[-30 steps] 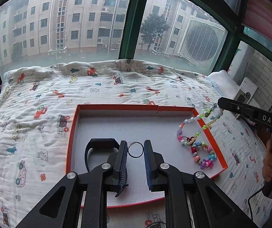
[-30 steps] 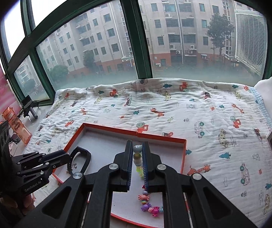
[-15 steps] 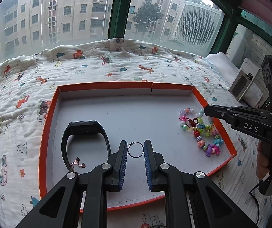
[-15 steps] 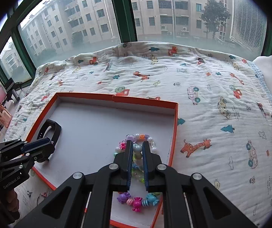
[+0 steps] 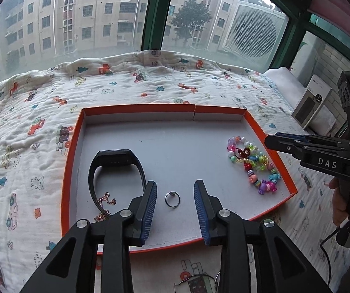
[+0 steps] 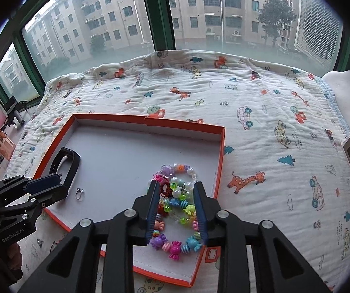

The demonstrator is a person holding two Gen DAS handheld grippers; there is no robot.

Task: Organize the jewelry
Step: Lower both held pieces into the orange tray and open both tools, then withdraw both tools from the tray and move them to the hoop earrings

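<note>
Rose chain (image 5: 105, 204) partly hidden behind left tongs (image 5: 175, 208); key rings (image 5: 197, 284) cut off.

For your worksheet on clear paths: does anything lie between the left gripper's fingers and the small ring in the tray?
Nothing visible does. The ring lies flat on the tray floor between the left gripper's opening jaws, untouched; the black band sits off to the side.
</note>
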